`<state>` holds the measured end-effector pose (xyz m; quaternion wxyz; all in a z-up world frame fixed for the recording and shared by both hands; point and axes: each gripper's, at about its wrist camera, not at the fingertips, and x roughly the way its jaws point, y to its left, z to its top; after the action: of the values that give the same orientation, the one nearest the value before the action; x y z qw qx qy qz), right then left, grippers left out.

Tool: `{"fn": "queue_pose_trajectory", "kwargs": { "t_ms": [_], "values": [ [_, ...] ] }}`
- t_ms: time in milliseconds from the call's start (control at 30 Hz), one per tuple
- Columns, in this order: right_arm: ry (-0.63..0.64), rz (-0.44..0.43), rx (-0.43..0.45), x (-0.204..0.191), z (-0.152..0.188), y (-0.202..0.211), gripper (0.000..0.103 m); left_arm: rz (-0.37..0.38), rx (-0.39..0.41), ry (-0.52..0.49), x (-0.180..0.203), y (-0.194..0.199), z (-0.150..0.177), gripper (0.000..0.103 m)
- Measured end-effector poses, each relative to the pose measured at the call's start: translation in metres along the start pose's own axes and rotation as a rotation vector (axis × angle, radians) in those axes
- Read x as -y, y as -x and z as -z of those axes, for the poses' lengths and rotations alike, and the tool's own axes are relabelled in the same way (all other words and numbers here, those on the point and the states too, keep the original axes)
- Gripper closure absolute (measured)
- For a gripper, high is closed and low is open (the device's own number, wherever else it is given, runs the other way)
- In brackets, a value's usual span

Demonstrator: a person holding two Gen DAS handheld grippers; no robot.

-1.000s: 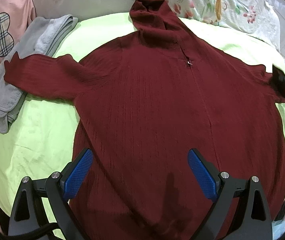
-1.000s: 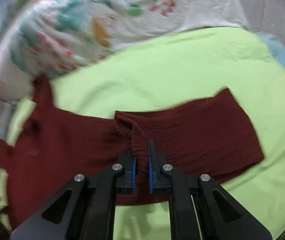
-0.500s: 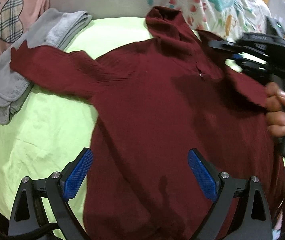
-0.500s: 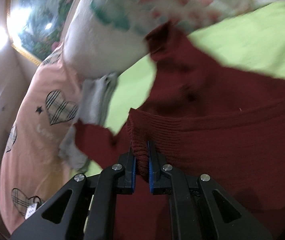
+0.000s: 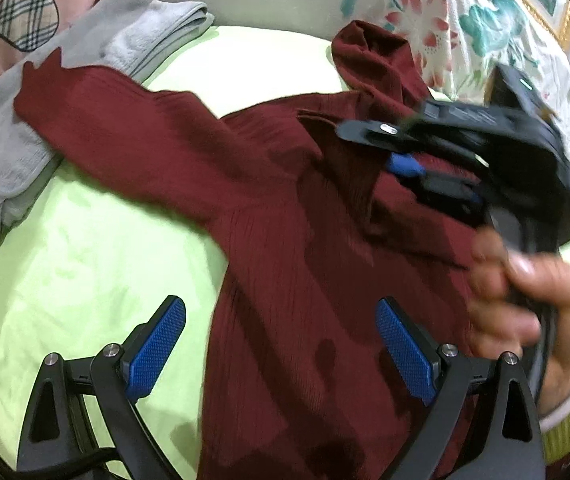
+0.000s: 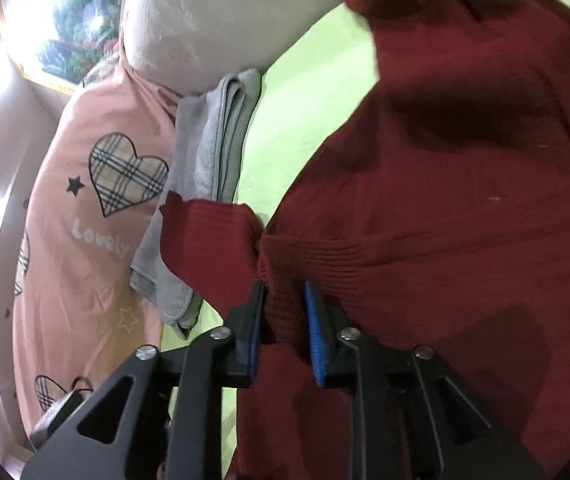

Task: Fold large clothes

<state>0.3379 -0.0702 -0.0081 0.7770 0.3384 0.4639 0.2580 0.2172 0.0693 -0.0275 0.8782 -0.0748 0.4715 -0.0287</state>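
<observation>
A dark red knit sweater (image 5: 285, 240) lies on a lime green sheet (image 5: 85, 264), collar at the far side. Its left sleeve (image 5: 97, 128) stretches out onto a grey towel. My left gripper (image 5: 281, 340) is open and empty, hovering above the sweater's lower body. My right gripper (image 6: 283, 308) holds the right sleeve's cuff (image 6: 281, 280) between its jaws, which stand slightly apart. It has carried the sleeve over the sweater's chest. In the left wrist view the right gripper (image 5: 401, 164) sits above the chest, held by a hand (image 5: 533, 300).
A folded grey towel (image 5: 45, 120) lies at the left edge of the sheet. A pink duvet with plaid hearts (image 6: 85, 208) lies beyond it. A floral pillow (image 5: 445, 28) lies behind the collar. A framed picture (image 6: 65, 20) hangs on the wall.
My right gripper has carried the right sleeve from the sheet's right side across onto the sweater's chest. Its jaws now stand a little wider. The left gripper has shifted slightly, still open.
</observation>
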Motion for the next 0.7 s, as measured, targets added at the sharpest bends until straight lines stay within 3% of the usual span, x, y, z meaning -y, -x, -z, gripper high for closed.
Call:
{"fn": "queue_pose_trajectory", "kwargs": {
  "t_ms": [200,300,367,467,500,533,600,700],
  "values": [
    [-0.05,0.021,0.152,0.022,0.004,0.08,0.078,0.04,-0.026,0.003,0.014,-0.037,-0.034,0.007],
    [-0.053,0.131,0.255,0.041,0.011,0.137,0.078,0.006,-0.045,-0.018,0.019,-0.059,-0.049,0.007],
    [-0.098,0.275,0.345,0.063,0.016,0.183,0.078,-0.01,-0.059,-0.028,0.02,-0.072,-0.056,0.008],
    [-0.178,0.461,0.466,0.094,0.02,0.243,0.078,-0.064,-0.053,-0.082,0.027,-0.089,-0.062,0.027],
    [-0.195,0.494,0.483,0.103,0.02,0.256,0.078,-0.071,-0.036,-0.104,0.03,-0.09,-0.064,0.042],
    [-0.214,0.534,0.495,0.112,0.02,0.269,0.077,-0.072,-0.014,-0.131,0.035,-0.089,-0.065,0.067],
    [-0.242,0.583,0.483,0.129,0.016,0.283,0.069,-0.066,0.014,-0.164,0.041,-0.085,-0.066,0.095],
    [-0.254,0.579,0.431,0.141,0.01,0.277,0.064,-0.107,0.046,-0.164,0.04,-0.083,-0.067,0.095]
  ]
}}
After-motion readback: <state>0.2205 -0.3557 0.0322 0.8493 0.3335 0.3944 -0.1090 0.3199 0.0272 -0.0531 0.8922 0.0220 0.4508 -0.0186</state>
